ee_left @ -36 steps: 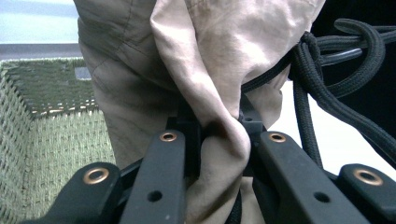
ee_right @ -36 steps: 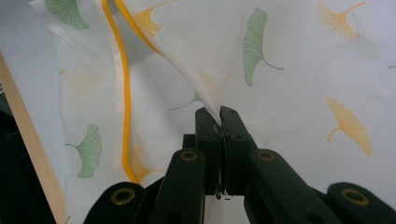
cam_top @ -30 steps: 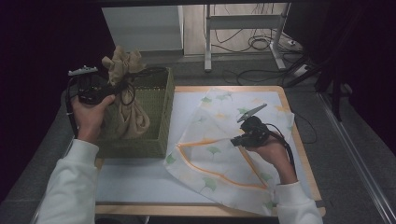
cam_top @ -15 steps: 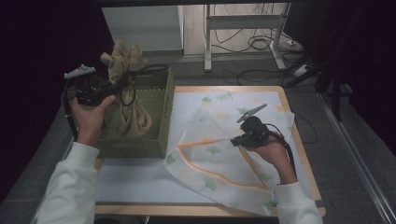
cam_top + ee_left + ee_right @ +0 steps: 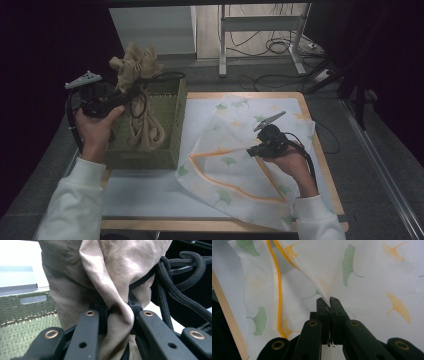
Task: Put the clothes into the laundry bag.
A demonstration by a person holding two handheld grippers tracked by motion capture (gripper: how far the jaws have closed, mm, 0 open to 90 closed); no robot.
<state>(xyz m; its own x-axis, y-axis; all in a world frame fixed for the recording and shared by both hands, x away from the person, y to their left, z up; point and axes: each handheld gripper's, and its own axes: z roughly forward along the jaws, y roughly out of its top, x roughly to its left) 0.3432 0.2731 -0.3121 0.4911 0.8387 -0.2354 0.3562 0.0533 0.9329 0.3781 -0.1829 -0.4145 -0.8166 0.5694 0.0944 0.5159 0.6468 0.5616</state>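
Beige cloth (image 5: 137,100) is clamped by the left gripper (image 5: 131,95) above the basket (image 5: 172,130). A fold of the leaf-print bag (image 5: 235,160) is pinched by the right gripper (image 5: 251,151).

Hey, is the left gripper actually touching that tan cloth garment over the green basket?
Touching. In the left gripper view, the left gripper pinches a fold of the tan cloth garment between both jaws.

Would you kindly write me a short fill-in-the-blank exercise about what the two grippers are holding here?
1. The left gripper is shut on a tan cloth garment held over the green woven ____.
2. The right gripper pinches a white mesh bag printed with green and orange ____.
3. The orange zipper of the bag stands ____.
4. A black ____ hangs beside the garment in the left gripper view.

Missing words: basket; leaves; open; cord
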